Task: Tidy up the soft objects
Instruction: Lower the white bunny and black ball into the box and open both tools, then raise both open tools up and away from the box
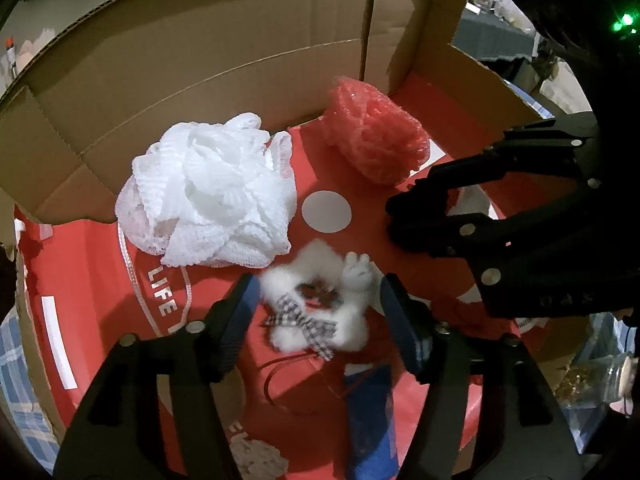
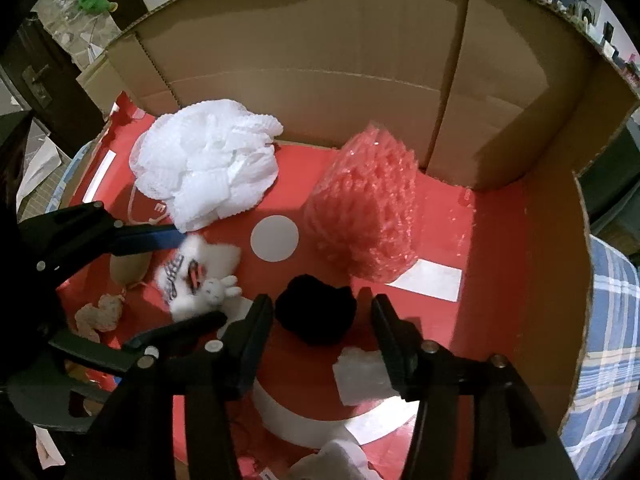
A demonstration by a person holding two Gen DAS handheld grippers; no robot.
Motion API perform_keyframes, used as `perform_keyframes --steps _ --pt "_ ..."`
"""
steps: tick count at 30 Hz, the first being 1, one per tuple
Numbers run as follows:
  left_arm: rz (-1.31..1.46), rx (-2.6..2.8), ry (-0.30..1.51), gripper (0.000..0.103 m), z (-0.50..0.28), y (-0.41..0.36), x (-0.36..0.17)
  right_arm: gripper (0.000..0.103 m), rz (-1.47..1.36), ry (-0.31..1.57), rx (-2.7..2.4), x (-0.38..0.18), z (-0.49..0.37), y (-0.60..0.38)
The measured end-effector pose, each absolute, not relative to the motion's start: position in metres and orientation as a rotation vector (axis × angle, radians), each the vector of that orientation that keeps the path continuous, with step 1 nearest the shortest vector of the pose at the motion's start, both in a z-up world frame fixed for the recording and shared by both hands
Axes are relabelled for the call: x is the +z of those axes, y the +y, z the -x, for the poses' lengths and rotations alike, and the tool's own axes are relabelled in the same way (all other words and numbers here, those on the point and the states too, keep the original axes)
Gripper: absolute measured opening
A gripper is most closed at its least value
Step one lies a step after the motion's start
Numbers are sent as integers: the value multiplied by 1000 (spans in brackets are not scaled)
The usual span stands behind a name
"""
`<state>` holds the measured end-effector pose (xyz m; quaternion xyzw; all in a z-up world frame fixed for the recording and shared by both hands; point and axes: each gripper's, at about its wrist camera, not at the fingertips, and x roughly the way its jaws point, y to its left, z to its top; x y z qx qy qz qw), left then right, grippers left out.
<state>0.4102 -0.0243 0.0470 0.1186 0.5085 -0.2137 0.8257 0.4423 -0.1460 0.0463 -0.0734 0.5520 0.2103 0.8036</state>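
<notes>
inside the cardboard box [image 1: 200, 60], on its red printed floor, the left gripper [image 1: 316, 312] stands spread wide around a small white fluffy bunny toy [image 1: 320, 300] with a checked ribbon bow; its blue-padded fingers [image 1: 236, 320] flank the toy on both sides and it is hard to tell whether they touch the fur, so nothing is gripped yet. the right gripper [image 2: 320, 320] is likewise released, its jaws apart on either side of a black fuzzy ball [image 2: 316, 308] near the front of the box. a white mesh pouf [image 2: 208, 164] and a pink mesh pouf [image 2: 364, 216] sit further back toward the rear wall. the bunny looks very light and squashy, likely to compress and slip, so a hold across its plump middle seems safer than the thin ribbon or the tiny paws.
</notes>
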Motion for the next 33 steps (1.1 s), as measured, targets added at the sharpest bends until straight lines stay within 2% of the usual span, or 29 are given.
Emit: perform_keyframes --steps 3,6,13,15,19,26,33 --pt "-239 -459 1067 71 -408 -22 49 66 159 1155 447 57 -434 -149" --pt "-211 -457 1047 72 -403 -18 56 74 148 1113 436 74 -422 -154" --pt "-111 -437 960 89 -371 1 88 96 139 954 416 126 -373 -168" --pt "-100 -426 926 89 -358 6 99 103 147 899 398 138 -357 -173" --pt "-54 -393 874 89 -329 20 117 103 119 840 389 156 -321 -183" --pt "0 -336 843 89 -290 30 127 103 163 748 297 153 -276 -180" --pt "18 -281 865 89 -265 36 117 103 138 779 265 131 -267 -188"
